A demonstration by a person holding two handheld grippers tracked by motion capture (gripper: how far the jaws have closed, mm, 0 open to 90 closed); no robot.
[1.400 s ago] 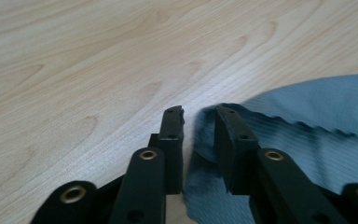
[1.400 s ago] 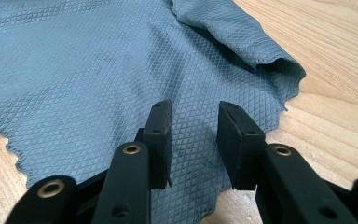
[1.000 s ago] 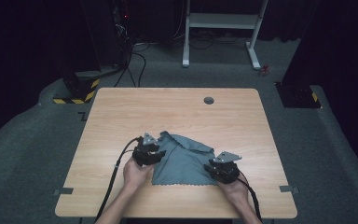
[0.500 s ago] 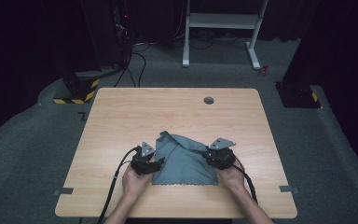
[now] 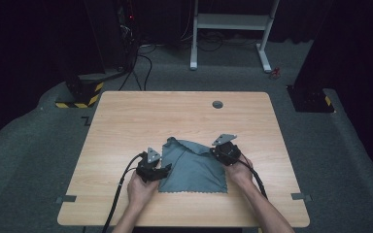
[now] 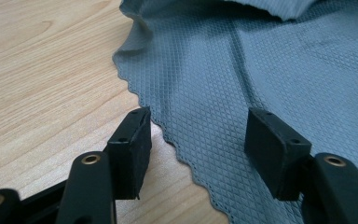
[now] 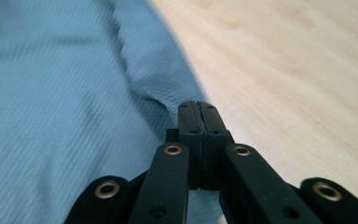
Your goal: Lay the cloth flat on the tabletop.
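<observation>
Dim room, dark carpet, pale wooden table (image 5: pixel 126 121) in the middle. At the right gripper (image 7: pixel 198 108): jaws pressed together, just closed, pinching the right edge of the grey-blue cloth (image 7: pixel 65 93), fabric puckered at the tips and lifted a little, probably to carry that side across for a fold. At the left gripper (image 6: pixel 196 135): jaws spread, just opened, straddling the scalloped near-left edge, pads clear of the fabric; likely a corner just let go or about to be taken. Farther out, seen from above: cloth (image 5: pixel 192 162) on the near half of the table, far-left corner rumpled, between left gripper (image 5: pixel 167 168) and right gripper (image 5: pixel 212 151). Round cable hole (image 5: pixel 217 104) far off, untouched.
</observation>
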